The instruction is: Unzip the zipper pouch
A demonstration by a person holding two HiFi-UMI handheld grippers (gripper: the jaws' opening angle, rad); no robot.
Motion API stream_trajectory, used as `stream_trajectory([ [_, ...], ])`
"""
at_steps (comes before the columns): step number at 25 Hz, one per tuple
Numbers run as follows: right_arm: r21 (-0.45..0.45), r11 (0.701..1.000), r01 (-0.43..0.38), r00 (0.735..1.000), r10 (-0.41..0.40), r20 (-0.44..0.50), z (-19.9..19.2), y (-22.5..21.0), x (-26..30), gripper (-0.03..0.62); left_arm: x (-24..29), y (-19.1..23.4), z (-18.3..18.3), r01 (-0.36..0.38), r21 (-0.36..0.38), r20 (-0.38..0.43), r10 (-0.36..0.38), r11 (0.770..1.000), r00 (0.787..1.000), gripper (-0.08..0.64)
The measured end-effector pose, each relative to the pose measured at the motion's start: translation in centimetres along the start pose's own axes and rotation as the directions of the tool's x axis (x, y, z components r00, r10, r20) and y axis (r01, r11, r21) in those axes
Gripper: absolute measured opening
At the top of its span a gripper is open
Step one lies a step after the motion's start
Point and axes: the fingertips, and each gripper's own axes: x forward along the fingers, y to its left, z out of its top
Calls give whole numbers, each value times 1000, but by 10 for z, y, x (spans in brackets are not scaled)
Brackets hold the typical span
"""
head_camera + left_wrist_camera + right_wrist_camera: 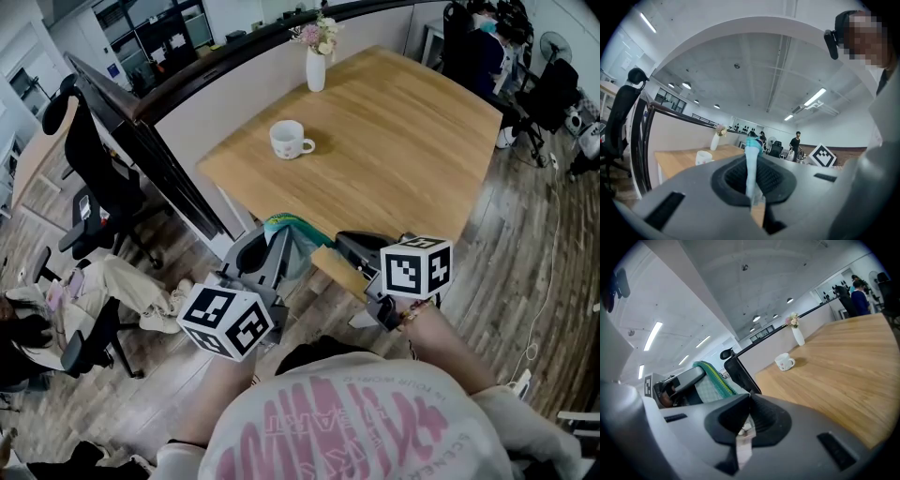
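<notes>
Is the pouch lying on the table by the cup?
No, the pouch is pinched between the left gripper and right gripper off the table's near edge; the cup stands farther back.

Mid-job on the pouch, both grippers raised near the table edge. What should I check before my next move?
1. Left gripper jaws shut on the pouch: ok.
2. Right gripper jaws shut on a small pale tab: ok.
3. That tab is the zipper pull: cannot tell.
4. Pouch held in the air, off the table: ok.
5. Mug and vase well away from the pouch: ok.
6. How far the zipper is open: cannot tell.
</notes>
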Motion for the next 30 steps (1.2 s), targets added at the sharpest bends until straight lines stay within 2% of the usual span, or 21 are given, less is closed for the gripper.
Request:
stream_trajectory([
  [6, 17, 1000, 4, 1000, -4, 14, -2, -7, 2, 9, -4, 7, -10, -10, -18, -17, 9, 1000, 1000, 5],
  [10, 3, 999, 49, 999, -49, 3, -6, -19, 2, 67, -7, 12, -11, -17, -20, -6, 17, 1000, 1000, 5],
  [12, -13, 996, 91, 996, -91, -6, -8, -29, -1, 46, -8, 14, -6, -19, -23, 12, 19, 1000, 1000, 5],
  [19, -34, 984, 176, 984, -175, 13, 0, -47, -18, 44, -18, 27, 11, -53, -28, 68, 54, 998, 996, 5],
  [22, -72, 965, 250, 968, -247, 49, 10, -57, -26, 14, -22, 35, 12, -69, -43, 81, 72, 997, 994, 5],
  [25, -69, 951, 300, 952, -294, 88, 22, -66, -36, -2, -24, 41, 13, -88, -67, 93, 94, 994, 991, 5],
  [30, -36, 943, 329, 935, -321, 150, 41, -74, -52, -2, -24, 45, 17, -94, -91, 106, 104, 991, 989, 5],
])
